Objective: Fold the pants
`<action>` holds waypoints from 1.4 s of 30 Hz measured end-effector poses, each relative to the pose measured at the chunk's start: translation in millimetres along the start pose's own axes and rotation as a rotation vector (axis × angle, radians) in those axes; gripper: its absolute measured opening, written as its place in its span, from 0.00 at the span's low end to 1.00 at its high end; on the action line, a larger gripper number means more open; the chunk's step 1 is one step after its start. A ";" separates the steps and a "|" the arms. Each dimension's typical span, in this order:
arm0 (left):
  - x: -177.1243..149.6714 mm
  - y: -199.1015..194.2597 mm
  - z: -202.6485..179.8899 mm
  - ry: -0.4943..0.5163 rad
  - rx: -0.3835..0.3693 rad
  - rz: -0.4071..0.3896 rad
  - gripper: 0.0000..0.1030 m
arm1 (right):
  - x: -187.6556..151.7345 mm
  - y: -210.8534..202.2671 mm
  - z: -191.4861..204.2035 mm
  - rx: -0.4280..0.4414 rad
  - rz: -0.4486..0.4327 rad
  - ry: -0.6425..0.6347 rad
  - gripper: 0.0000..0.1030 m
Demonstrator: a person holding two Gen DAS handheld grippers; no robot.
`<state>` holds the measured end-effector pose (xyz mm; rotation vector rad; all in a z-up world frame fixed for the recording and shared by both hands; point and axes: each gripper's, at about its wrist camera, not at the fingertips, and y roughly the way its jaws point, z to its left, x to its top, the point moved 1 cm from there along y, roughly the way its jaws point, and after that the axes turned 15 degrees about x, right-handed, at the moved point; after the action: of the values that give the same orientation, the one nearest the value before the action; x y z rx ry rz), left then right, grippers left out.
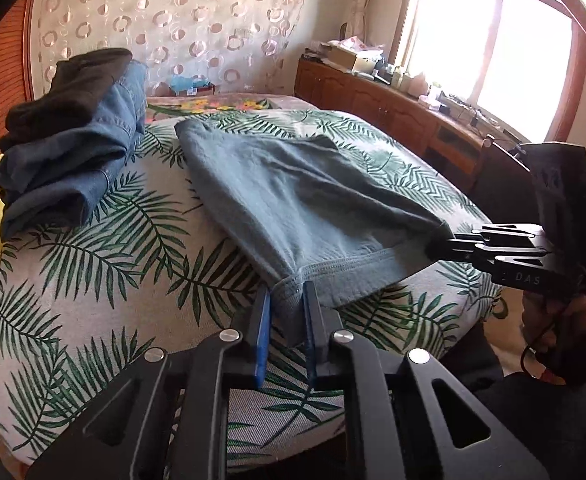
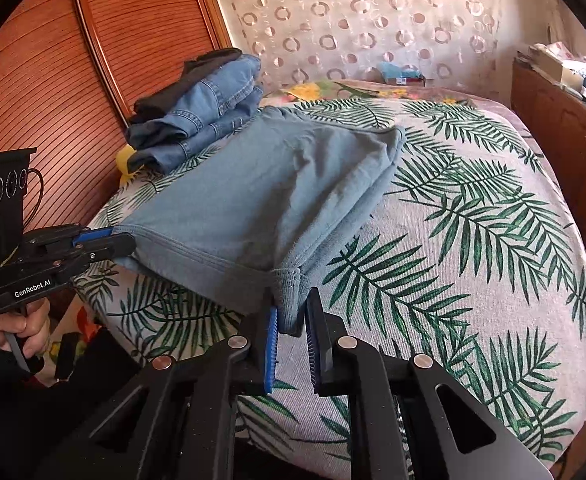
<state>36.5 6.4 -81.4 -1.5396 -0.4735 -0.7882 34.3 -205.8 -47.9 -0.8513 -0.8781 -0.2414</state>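
Observation:
Grey-blue pants (image 1: pixel 293 196) lie folded on the palm-leaf bedsheet (image 1: pixel 93 280), their near hemmed edge lifted off the bed. My left gripper (image 1: pixel 287 304) is shut on the left corner of that edge. My right gripper (image 1: pixel 441 244) is shut on the right corner. In the right wrist view the same pants (image 2: pixel 261 192) stretch away from my right gripper (image 2: pixel 291 312), which pinches a bunched corner, while my left gripper (image 2: pixel 123 242) clamps the other corner at the left.
A stack of folded jeans with a black garment on top (image 1: pixel 73 136) sits at the bed's far left, also in the right wrist view (image 2: pixel 201 104). A wooden cabinet (image 1: pixel 393 112) with clutter runs under the window at right. A wooden wardrobe door (image 2: pixel 53 60) stands left.

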 end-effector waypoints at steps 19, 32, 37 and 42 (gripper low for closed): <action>68.3 11.8 10.0 0.004 0.026 -0.102 0.15 | 42.6 -19.2 4.8 -0.037 -0.096 -0.060 0.12; 119.4 60.2 20.7 0.017 0.065 -0.077 0.15 | 90.3 26.5 -31.4 -0.058 -0.099 -0.055 0.12; 127.1 77.2 25.5 0.012 0.071 -0.061 0.15 | 102.4 46.0 -44.9 -0.061 -0.084 -0.051 0.12; 133.7 96.3 27.3 0.011 0.085 -0.038 0.15 | 110.3 63.5 -56.3 -0.071 -0.067 -0.043 0.12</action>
<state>200.8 -0.3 -51.9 -1.4503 -0.5236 -0.7956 169.5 -189.9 -18.9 -0.8968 -0.9440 -0.3146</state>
